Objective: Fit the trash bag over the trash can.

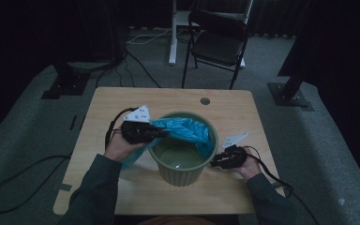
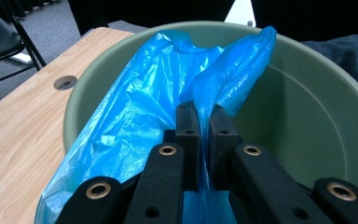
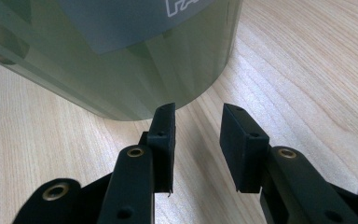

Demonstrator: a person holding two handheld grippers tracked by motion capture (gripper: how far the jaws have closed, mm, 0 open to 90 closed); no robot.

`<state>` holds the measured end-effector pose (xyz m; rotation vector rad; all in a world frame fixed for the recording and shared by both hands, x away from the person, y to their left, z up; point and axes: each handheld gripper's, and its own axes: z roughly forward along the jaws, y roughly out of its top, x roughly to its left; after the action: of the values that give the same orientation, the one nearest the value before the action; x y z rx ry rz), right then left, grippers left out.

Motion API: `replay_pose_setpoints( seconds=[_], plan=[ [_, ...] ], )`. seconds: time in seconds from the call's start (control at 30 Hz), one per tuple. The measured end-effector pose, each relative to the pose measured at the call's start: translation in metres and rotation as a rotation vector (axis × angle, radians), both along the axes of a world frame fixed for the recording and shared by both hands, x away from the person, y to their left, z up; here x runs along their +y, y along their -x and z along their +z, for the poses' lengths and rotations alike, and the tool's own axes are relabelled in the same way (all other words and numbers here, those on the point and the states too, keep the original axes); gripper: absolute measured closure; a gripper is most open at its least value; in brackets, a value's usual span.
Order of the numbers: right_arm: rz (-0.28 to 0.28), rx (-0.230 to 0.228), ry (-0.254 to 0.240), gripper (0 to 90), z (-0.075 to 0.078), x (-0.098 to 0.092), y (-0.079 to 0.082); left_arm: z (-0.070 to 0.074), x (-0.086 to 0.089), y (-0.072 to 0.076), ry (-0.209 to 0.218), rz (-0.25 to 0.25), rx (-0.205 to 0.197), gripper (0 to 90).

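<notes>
Lining the green bin [image 1: 182, 159] is partly done: left tongs [image 2: 204, 123] pinch the blue bag [image 2: 135, 121], draped over the near-left rim, largely unspread. Right tongs [image 3: 197, 133] spread, empty, beside the bin's base on the tabletop [image 3: 279, 60].

Glossy plastic bag [image 2: 135, 107]; matt bin [image 2: 307, 121]

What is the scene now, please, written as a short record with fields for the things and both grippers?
table: light wooden table with a round cable hole
bin: green ribbed plastic bin, upright, mid-table
bag: thin blue plastic bag, draped over the bin's rim, partly inside
left gripper: pinching a fold of the bag, above the rim
right gripper: open, empty, low beside the bin's base
</notes>
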<state>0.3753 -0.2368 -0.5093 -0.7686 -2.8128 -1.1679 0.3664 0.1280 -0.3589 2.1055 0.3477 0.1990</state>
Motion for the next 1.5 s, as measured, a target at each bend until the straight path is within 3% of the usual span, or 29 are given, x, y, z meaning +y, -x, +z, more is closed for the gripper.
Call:
replay_pose_setpoints(
  seconds=[0.17,0.27,0.4,0.67,0.8,0.93,1.07,1.13,1.17,1.27,1.3,1.47,1.5],
  plan=[
    [-0.002,-0.003,-0.002,65.6,0.0,-0.001,0.0,0.0,-0.016,-0.001,-0.022,-0.017,-0.004,83.6],
    [-0.003,-0.004,-0.003,65.5,0.001,-0.002,0.0,-0.001,-0.015,-0.001,-0.027,-0.011,-0.001,78.3],
    [-0.004,-0.001,-0.003,65.5,0.0,-0.002,0.0,0.001,-0.002,-0.001,0.021,0.018,0.012,71.6],
    [0.0,0.0,0.001,65.4,0.0,-0.001,0.0,0.003,0.011,-0.002,0.079,0.039,0.029,68.4],
    [-0.001,-0.001,0.001,65.3,0.0,-0.001,0.0,0.0,0.006,-0.001,0.049,0.033,0.025,70.5],
    [-0.017,-0.018,-0.018,65.3,0.006,-0.005,0.001,-0.01,-0.007,-0.001,-0.036,0.016,0.033,79.8],
    [-0.02,-0.031,-0.035,65.3,0.011,-0.008,0.002,-0.011,-0.01,-0.002,-0.046,0.007,0.046,79.7],
    [-0.019,-0.031,-0.031,65.3,0.01,-0.008,0.002,-0.01,-0.01,-0.002,-0.048,0.008,0.046,75.3],
    [-0.019,-0.028,-0.029,65.3,0.009,-0.007,0.002,-0.009,-0.01,-0.002,-0.038,0.006,0.047,75.3],
    [-0.015,-0.024,-0.026,65.3,0.008,-0.006,0.001,-0.003,-0.004,0.001,0.027,0.002,0.039,63.6],
    [-0.015,-0.022,-0.025,65.3,0.008,-0.005,0.001,-0.003,-0.004,0.001,0.027,0.002,0.039,61.7],
    [-0.016,-0.02,-0.022,65.3,0.007,-0.006,0.001,0.005,0.004,0.004,0.076,0.025,0.012,57.5],
    [-0.016,-0.021,-0.023,65.3,0.007,-0.006,0.001,0.01,0.01,0.005,0.107,0.045,0.004,57.5]
  ],
)
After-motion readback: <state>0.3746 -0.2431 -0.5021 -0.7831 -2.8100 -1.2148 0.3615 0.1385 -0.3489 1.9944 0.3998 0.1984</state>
